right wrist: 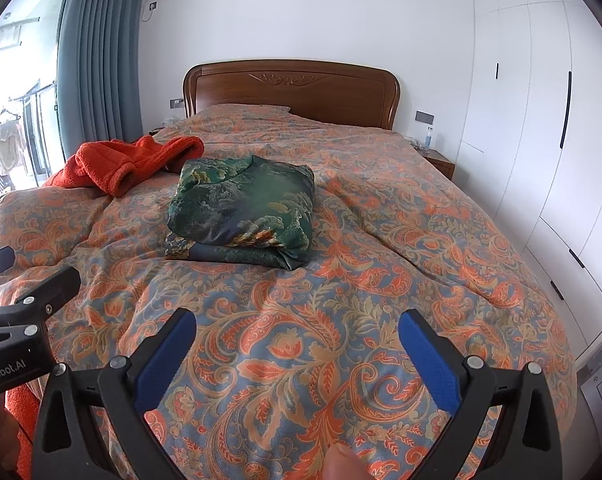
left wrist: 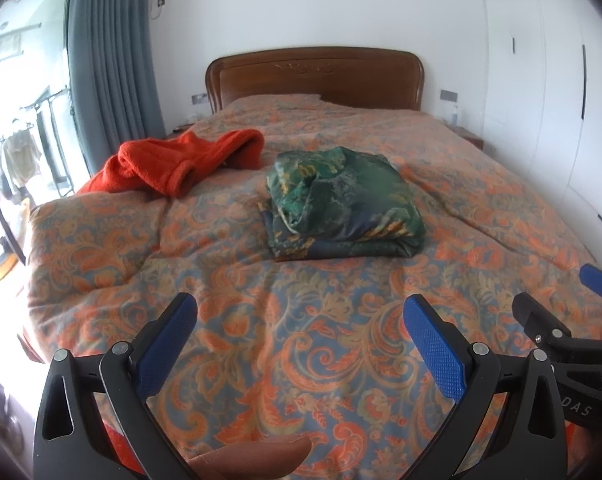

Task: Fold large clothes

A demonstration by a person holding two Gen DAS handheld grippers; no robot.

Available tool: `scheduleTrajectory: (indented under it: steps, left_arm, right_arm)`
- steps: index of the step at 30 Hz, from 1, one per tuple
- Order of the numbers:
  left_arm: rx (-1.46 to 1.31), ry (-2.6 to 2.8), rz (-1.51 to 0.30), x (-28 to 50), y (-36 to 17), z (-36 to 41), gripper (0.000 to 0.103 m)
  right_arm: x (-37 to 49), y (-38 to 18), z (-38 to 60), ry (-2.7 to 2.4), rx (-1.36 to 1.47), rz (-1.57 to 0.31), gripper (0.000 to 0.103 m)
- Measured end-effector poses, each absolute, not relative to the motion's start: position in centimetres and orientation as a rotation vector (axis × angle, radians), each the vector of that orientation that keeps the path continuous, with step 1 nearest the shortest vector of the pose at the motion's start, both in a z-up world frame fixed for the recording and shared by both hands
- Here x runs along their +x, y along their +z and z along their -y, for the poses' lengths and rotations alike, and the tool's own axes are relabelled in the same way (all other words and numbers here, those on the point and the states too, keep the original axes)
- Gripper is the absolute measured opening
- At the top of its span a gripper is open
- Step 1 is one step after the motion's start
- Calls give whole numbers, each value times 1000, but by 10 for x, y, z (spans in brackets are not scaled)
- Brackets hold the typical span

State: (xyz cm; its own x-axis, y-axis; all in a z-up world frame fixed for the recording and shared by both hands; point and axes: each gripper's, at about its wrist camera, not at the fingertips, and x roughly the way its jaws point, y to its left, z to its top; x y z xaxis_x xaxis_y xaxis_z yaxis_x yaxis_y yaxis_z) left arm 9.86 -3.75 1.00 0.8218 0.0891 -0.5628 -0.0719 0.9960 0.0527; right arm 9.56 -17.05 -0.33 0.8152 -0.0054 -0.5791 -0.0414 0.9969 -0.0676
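Observation:
A green patterned garment (left wrist: 343,204) lies folded in a neat square pile on the middle of the bed; it also shows in the right wrist view (right wrist: 243,214). An orange-red fleece garment (left wrist: 177,164) lies crumpled at the bed's left side, also seen from the right wrist (right wrist: 123,164). My left gripper (left wrist: 301,322) is open and empty, held above the near part of the bed. My right gripper (right wrist: 297,338) is open and empty, beside the left one. Each gripper shows at the edge of the other's view.
The bed has an orange and blue paisley cover (right wrist: 341,320) and a wooden headboard (right wrist: 291,90). White wardrobes (right wrist: 541,120) line the right wall. A grey curtain (left wrist: 109,60) and a bright window are at the left. A nightstand (right wrist: 437,162) stands at the far right.

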Motion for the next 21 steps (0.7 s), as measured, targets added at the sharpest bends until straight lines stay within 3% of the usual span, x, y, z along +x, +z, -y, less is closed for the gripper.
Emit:
scheduleTrajectory:
  steps: [21]
  left_arm:
    - [12,91,-597,98,3,36,103]
  right_arm:
    - [92,-3,170,27,-76,-627,103]
